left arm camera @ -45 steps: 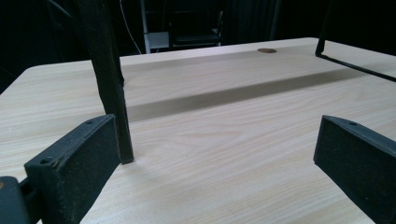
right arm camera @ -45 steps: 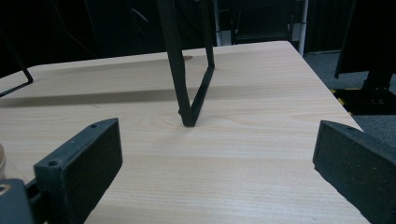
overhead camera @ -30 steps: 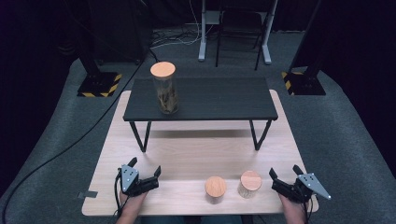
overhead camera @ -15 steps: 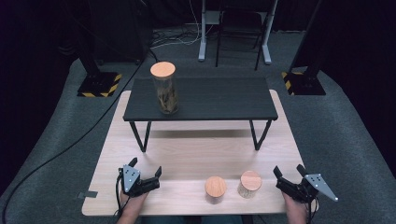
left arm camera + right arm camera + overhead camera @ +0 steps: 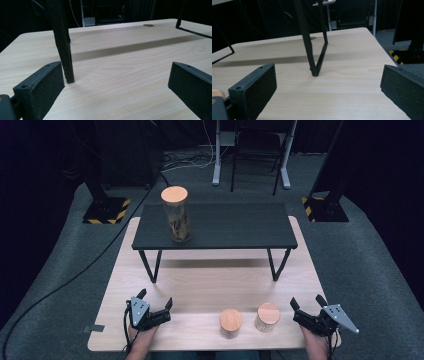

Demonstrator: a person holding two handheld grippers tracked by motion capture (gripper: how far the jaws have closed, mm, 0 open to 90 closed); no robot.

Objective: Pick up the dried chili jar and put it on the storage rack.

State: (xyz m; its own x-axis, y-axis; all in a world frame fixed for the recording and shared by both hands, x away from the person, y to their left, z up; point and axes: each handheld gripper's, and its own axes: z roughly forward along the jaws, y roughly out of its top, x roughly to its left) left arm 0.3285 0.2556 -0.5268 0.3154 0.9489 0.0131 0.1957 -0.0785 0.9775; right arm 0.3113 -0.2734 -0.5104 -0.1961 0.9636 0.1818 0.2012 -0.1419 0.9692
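- Right hand-held gripper [image 5: 310, 307]: jaws spread wide, nothing between them, low over the bench [image 5: 200, 285] near its front right corner.
- Left hand-held gripper [image 5: 155, 301]: jaws also spread, empty, near the front left of the bench.
- Two short jars with wooden lids sit side by side between the two hand-held grippers. The right short jar [image 5: 268, 317] is near the right hand-held gripper, off to its left; the left short jar [image 5: 231, 322] is just beyond it and well apart from the left hand-held gripper.
- Short jar contents: can't tell, lids hide them from above. Right one looks pale through the wall.
- Tall jar [image 5: 176, 215], wooden lid on, stands on the black raised shelf [image 5: 225, 227] far ahead of the left hand-held gripper. Brownish pieces at the bottom, too small to identify.
- Risk: jars stand close together, so a wide jaw closing on one could likely knock the other over.
- Risk: smooth round walls, so an off-centre pinch could let a jar twist or slip.
- Risk: shelf leg [image 5: 312, 60] is ahead of the right hand-held gripper, so a lift toward the shelf could clip its edge.
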